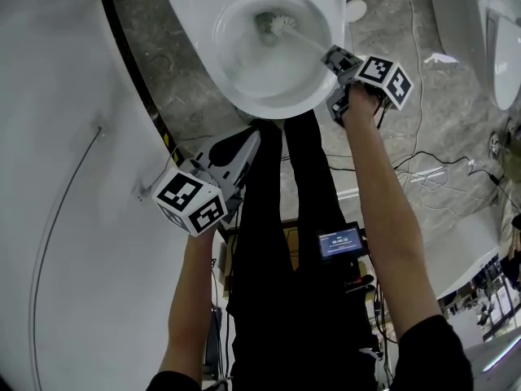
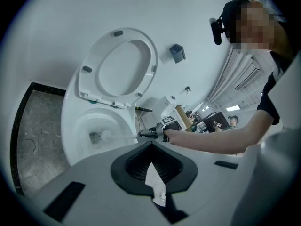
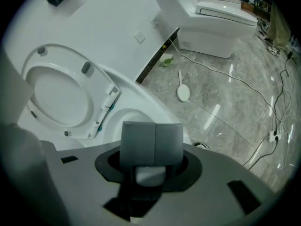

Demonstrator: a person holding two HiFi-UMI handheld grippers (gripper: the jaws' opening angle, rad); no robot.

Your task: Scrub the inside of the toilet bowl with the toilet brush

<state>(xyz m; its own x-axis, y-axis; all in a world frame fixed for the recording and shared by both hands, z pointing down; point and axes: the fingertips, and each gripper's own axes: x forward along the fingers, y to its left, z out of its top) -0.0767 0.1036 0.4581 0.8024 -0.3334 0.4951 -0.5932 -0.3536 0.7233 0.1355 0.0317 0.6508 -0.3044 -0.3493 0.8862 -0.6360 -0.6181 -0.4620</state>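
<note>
Right tool (image 1: 334,57) is clamped on the white plastic toilet brush (image 1: 275,25), whose bristle head is deep inside the white ceramic toilet bowl (image 1: 244,96). Left tool (image 1: 252,137), jaws together and empty, hangs outside the bowl's front rim. Advise firm circular strokes, with the bristles pressed to the wall.

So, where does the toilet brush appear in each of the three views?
Head view: toilet brush at top centre, its head inside the toilet bowl, its handle running to the right tongs.
Left gripper view: lower left, the head in the bowl.
Right gripper view: only a pale handle piece behind the shut tongs, bottom centre.
Shared landmark: the toilet bowl's white rim.
</note>
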